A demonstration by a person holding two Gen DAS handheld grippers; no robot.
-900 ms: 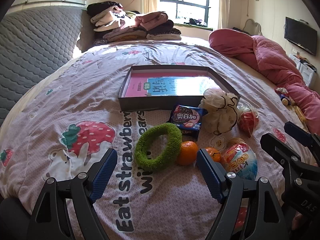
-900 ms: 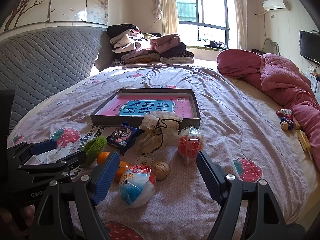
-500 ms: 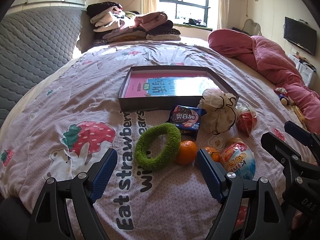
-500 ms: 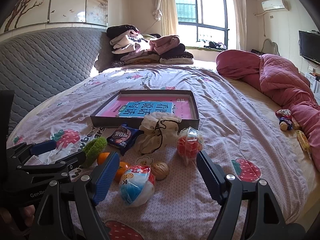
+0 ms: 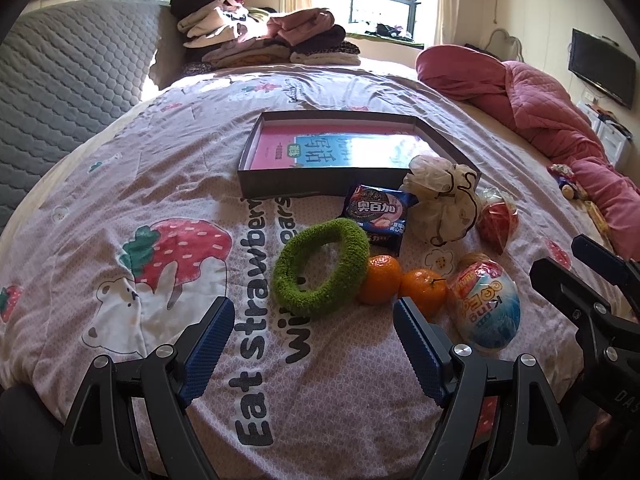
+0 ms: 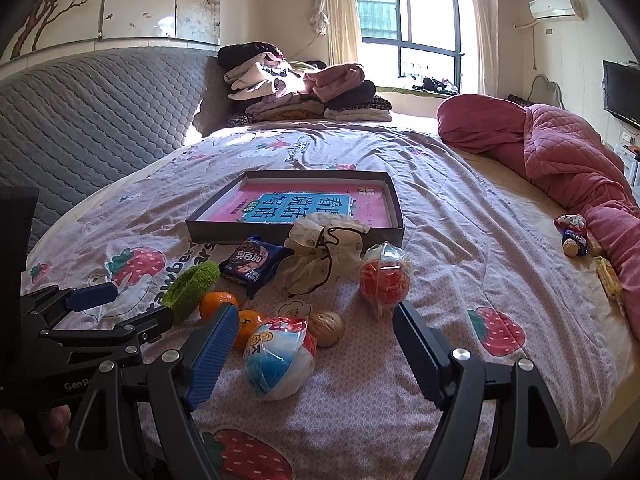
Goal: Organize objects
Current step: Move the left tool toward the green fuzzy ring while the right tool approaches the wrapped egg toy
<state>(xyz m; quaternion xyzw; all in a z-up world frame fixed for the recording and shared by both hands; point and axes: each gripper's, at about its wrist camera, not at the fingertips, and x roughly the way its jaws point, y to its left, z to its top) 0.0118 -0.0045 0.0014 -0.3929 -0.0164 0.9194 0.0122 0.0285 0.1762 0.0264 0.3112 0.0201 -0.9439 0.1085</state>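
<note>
A shallow dark box (image 5: 280,185) (image 6: 394,200) with a pink and blue book in it lies on the bed. In front of it sit a green fuzzy ring (image 5: 320,267) (image 6: 188,288), a blue cookie packet (image 5: 376,212) (image 6: 254,260), a cream drawstring pouch (image 5: 440,204) (image 6: 320,256), two oranges (image 5: 380,274) (image 6: 218,304), an egg-shaped snack pack (image 5: 486,306) (image 6: 278,358), a walnut (image 6: 326,328) and a wrapped red ball (image 5: 496,220) (image 6: 384,280). My left gripper (image 5: 308,344) hovers open just short of the ring. My right gripper (image 6: 312,350) hovers open around the egg pack without touching it.
Folded clothes (image 5: 260,36) are stacked at the far end by a grey quilted headboard (image 5: 60,80). A red quilt (image 6: 560,152) lies bunched along the right side, with small toys (image 6: 574,232) beside it. A TV (image 5: 600,66) hangs on the right wall.
Both grippers have crept slightly closer to the objects; nothing on the bed has moved and both stay open.
</note>
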